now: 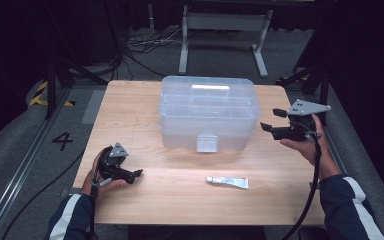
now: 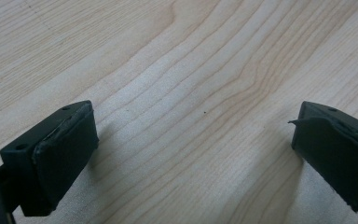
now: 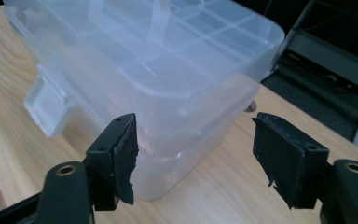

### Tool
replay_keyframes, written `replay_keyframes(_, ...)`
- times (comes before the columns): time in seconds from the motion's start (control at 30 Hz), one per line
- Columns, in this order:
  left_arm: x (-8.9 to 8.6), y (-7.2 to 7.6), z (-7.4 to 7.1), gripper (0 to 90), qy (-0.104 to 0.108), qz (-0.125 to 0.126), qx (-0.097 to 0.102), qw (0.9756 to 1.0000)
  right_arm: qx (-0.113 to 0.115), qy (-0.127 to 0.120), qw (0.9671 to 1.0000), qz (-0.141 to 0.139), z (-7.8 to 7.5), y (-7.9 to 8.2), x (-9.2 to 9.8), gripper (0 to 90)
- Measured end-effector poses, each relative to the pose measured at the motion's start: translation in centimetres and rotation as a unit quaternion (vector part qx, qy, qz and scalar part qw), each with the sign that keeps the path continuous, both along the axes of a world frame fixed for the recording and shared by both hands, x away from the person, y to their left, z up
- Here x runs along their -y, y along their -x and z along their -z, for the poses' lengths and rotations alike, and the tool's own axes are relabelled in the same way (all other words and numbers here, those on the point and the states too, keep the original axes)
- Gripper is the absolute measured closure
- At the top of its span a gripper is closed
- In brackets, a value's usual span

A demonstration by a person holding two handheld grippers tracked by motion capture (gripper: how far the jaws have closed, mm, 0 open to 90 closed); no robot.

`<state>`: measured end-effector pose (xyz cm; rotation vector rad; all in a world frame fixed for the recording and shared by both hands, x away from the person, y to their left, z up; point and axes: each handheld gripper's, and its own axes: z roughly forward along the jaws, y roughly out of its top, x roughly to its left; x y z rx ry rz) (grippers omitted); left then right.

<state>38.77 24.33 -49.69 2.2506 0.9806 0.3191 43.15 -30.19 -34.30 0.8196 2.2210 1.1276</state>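
Wooden tabletop (image 1: 145, 112) fills the middle of a dark studio, with cables and a metal stand on the grey floor beyond it.

Nearest the person, the left gripper (image 1: 139, 173) lies low over the bare wood at the front left. Its jaws stand wide apart, with only wood grain between them in the left gripper view (image 2: 191, 140). It holds nothing.

A little farther in, right of centre, a small white tube (image 1: 227, 182) lies flat on the table. It is well apart from both grippers and looks untouched.

Farther back, the right gripper (image 1: 271, 120) is held up at the right end of a clear plastic box (image 1: 207, 112). Its jaws point toward the box's side and are spread wide. In the right gripper view (image 3: 193, 156) the corner of the box sits ahead of the pads, with a gap on each side, so nothing is gripped.

The box stands in the middle of the table toward the far edge. Its lid is down, its handle (image 1: 210, 90) lies flat on top, and its front latch (image 1: 207, 142) appears fastened.

As I read it, the work is at its very start. The likely aim is to open the box and put the tube in. No step is done: the latch has to be undone, the lid lifted, the tube picked up and placed inside.
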Motion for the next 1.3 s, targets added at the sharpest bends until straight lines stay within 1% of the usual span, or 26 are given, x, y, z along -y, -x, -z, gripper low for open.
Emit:
replay_keyframes(0.07,0.0,0.0,0.0,0.5,0.0,-0.001,0.0,1.0,0.003,-0.008,0.9999,-0.009,-0.8,-0.2,-0.7,32.1)
replay_keyframes(0.13,0.1,0.0,0.0,0.6,0.001,-0.006,0.0,1.0,0.005,-0.005,0.9999,-0.013,-1.3,-0.3,-1.3,32.0)
replay_keyframes(0.2,0.1,0.1,0.0,0.6,0.0,-0.008,0.0,1.0,0.011,-0.003,0.9996,-0.024,-1.8,-0.4,-2.1,32.0)
replay_keyframes(0.33,0.1,0.1,0.0,0.6,0.0,-0.008,0.0,1.0,0.017,-0.004,0.9992,-0.037,-2.5,-0.9,-3.5,32.0)
replay_keyframes(0.37,0.1,0.1,0.0,0.6,0.001,-0.01,-0.001,1.0,0.018,-0.001,0.9991,-0.039,-2.6,-1.1,-3.8,32.0)
replay_keyframes(0.4,0.1,0.1,0.0,0.6,0.001,-0.01,-0.001,1.0,0.018,-0.001,0.9991,-0.039,-2.6,-1.1,-3.8,32.0)
replay_keyframes(0.43,0.1,0.1,0.0,0.6,0.001,-0.01,-0.001,0.9999,0.019,0.003,0.9991,-0.038,-2.7,-1.6,-4.5,32.2)
replay_keyframes(0.5,0.1,0.1,0.0,0.6,0.001,-0.011,-0.001,0.9999,0.015,0.001,0.9991,-0.04,-2.7,-1.8,-4.7,32.3)
replay_keyframes(0.53,0.1,0.1,0.0,0.6,0.001,-0.011,-0.001,0.9999,0.01,0.001,0.9989,-0.045,-2.8,-2.1,-5.1,32.4)
replay_keyframes(0.57,0.1,0.1,0.0,0.6,0.001,-0.011,-0.001,0.9999,0.009,0.001,0.9987,-0.051,-2.9,-2.3,-5.4,33.2)
replay_keyframes(0.6,0.1,0.1,0.0,0.6,0.001,-0.011,-0.001,0.9999,0.006,-0.002,0.9981,-0.061,-3.0,-2.5,-5.7,33.8)
replay_keyframes(0.63,0.1,0.1,0.0,0.6,0.001,-0.011,-0.001,0.9999,0.002,-0.006,0.9979,-0.065,-3.1,-2.6,-5.9,34.2)
replay_keyframes(0.7,0.1,0.1,0.0,0.6,0.0,-0.011,0.0,0.9999,0.005,0.0,0.9981,-0.062,-3.3,-3.0,-6.6,34.6)
replay_keyframes(0.73,0.1,0.1,0.0,0.6,0.0,-0.011,0.0,0.9999,0.001,-0.002,0.9978,-0.066,-3.4,-3.3,-7.0,34.8)
replay_keyframes(0.77,0.1,0.1,0.0,0.6,0.0,-0.011,0.0,0.9999,0.001,-0.002,0.9978,-0.066,-3.4,-3.3,-7.0,34.8)
replay_keyframes(0.8,0.2,0.1,0.0,0.6,0.0,-0.012,0.0,0.9999,0.0,0.007,0.9979,-0.065,-3.3,-3.9,-7.8,35.2)
replay_keyframes(0.9,0.2,0.1,0.0,0.6,0.0,-0.017,0.0,0.9999,-0.007,0.01,0.9975,-0.069,-3.1,-4.4,-8.4,35.8)
replay_keyframes(0.97,0.3,0.1,0.0,0.7,0.0,-0.02,-0.001,0.9998,-0.004,0.023,0.9975,-0.067,-3.0,-4.9,-9.2,36.6)
replay_keyframes(1.07,0.3,0.1,0.0,0.6,0.0,-0.022,0.001,0.9998,-0.007,0.03,0.9977,-0.06,-2.8,-5.9,-9.8,38.6)
replay_keyframes(1.17,0.3,0.1,0.0,0.6,-0.001,-0.021,0.002,0.9998,-0.018,0.028,0.9979,-0.055,-2.8,-6.6,-10.2,41.4)
replay_keyframes(1.23,0.3,0.0,0.0,0.4,-0.002,-0.019,0.0,0.9998,-0.023,0.026,0.9977,-0.058,-2.9,-7.0,-10.5,42.7)
replay_keyframes(1.3,0.3,-0.1,0.0,0.4,0.0,-0.02,-0.001,0.9998,-0.024,0.029,0.9976,-0.059,-3.0,-7.1,-10.6,44.5)
